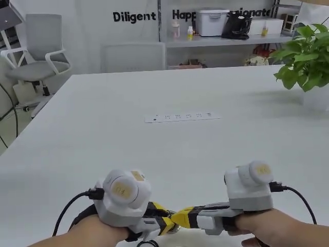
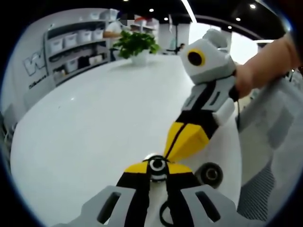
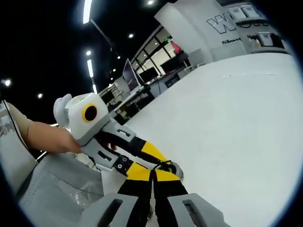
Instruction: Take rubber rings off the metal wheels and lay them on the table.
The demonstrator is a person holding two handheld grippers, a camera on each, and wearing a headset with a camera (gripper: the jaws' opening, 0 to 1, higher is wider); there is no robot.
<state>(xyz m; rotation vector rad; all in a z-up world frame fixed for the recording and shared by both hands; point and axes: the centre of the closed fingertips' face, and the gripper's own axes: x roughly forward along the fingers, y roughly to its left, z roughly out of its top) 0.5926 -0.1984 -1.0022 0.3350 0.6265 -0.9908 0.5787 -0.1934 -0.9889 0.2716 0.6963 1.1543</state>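
Note:
My left gripper [image 2: 157, 166] is shut on a small metal wheel [image 2: 157, 163] with a black rubber ring around it, held just above the white table [image 1: 154, 154]. My right gripper [image 2: 165, 153] comes in from the upper right, jaws shut, with its yellow tips touching that wheel's rim. Whether they pinch the ring I cannot tell. In the right gripper view the wheel [image 3: 174, 169] sits just right of my right gripper's [image 3: 152, 172] tips. Both grippers meet at the table's near edge, left [image 1: 167, 224] and right [image 1: 178, 220]. A second wheel [image 2: 209, 174] lies beside them. A thin black loop [image 2: 163, 217] lies under the left jaws.
A flush power strip [image 1: 182, 117] is set in the middle of the table. A potted plant [image 1: 306, 56] stands at the far right. An office chair [image 1: 38, 46] stands beyond the far left corner, and a shelf [image 1: 226, 38] with boxes runs behind the table.

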